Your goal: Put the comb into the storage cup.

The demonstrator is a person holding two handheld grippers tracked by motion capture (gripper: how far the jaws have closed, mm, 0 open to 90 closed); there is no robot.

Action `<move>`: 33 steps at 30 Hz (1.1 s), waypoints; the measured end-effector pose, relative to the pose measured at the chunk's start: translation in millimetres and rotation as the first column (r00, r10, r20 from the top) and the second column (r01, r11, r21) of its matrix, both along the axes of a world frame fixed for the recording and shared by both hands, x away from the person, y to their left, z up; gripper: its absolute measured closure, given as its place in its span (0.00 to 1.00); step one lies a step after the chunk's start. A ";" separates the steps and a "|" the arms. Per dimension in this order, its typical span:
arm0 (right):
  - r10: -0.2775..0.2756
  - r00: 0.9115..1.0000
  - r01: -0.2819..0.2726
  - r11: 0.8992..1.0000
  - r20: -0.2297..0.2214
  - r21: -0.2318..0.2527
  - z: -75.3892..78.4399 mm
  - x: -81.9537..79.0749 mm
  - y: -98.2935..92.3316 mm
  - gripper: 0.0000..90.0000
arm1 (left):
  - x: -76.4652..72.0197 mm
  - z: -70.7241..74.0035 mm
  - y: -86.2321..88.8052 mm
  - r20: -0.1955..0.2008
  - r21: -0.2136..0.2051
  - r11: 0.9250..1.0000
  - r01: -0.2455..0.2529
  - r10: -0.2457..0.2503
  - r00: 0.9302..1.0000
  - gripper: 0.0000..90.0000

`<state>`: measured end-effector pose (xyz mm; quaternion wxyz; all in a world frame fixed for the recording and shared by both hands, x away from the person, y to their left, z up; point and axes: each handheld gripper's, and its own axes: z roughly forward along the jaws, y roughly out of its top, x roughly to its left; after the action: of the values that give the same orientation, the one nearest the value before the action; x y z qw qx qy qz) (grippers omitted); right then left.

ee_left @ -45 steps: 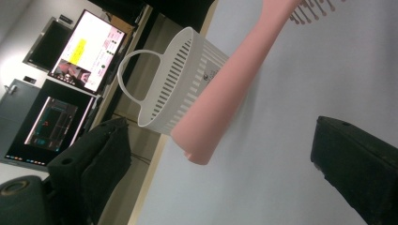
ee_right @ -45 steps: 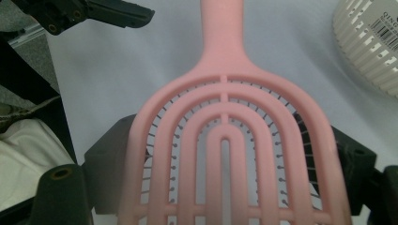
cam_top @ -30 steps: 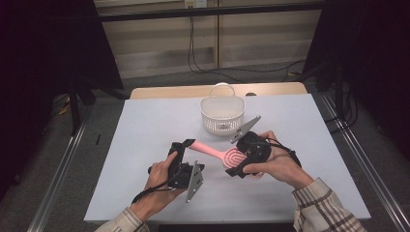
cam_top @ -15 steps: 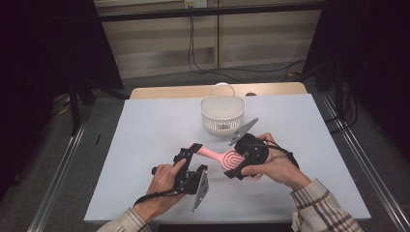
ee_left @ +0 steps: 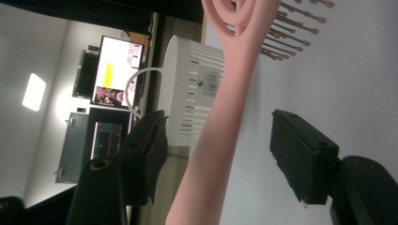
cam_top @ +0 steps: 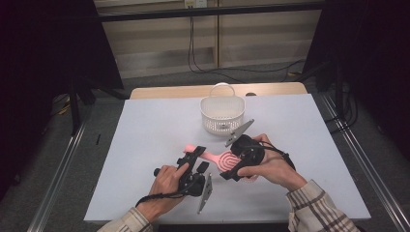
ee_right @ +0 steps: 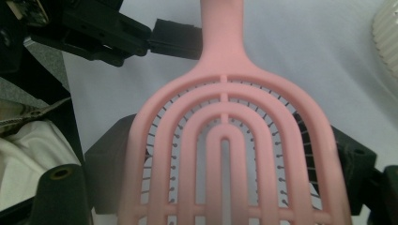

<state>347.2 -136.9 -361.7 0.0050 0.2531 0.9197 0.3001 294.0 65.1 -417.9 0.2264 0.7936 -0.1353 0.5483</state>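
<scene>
A pink hairbrush with a vented oval head lies low over the white table. My right gripper is shut on the head, one jaw pressing each edge of it. My left gripper straddles the handle. Its jaws have just been closing, and a gap still shows on both sides of the handle. One left jaw appears beside the handle in the right gripper view.
A white slotted basket with a hoop handle stands just beyond the brush, also in the left gripper view. The table's far wooden edge and dark floor with metal rails surround it. Bare table lies to the left and right.
My left gripper has shifted right onto the brush handle and its jaws have narrowed around it. The right gripper and brush head have stayed put.
</scene>
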 end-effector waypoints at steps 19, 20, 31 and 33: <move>0.009 1.000 -0.009 1.000 -0.010 0.001 -1.3 2.4 12.7 0.22 | -4.4 -6.0 -12.8 0.047 0.037 0.999 -0.004 0.002 0.999 0.68; 0.008 1.000 -0.008 1.000 -0.011 0.002 -1.1 2.4 13.5 0.22 | -4.2 -5.6 -13.7 0.038 0.044 0.999 -0.003 0.001 0.999 0.70; 0.005 1.000 -0.005 1.000 -0.020 0.008 -3.5 5.1 15.1 0.22 | -4.8 -7.8 -19.3 0.068 0.061 0.998 -0.019 0.014 0.998 0.78; 0.004 1.000 -0.003 1.000 -0.025 0.006 -3.6 5.4 15.4 0.22 | -4.0 -7.5 -19.3 0.067 0.057 0.998 -0.017 0.013 0.998 0.79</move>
<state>352.6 -121.5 -365.3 -0.0077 0.2553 0.9192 0.2999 290.0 45.8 -425.4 0.1945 0.7820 -0.1526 0.5721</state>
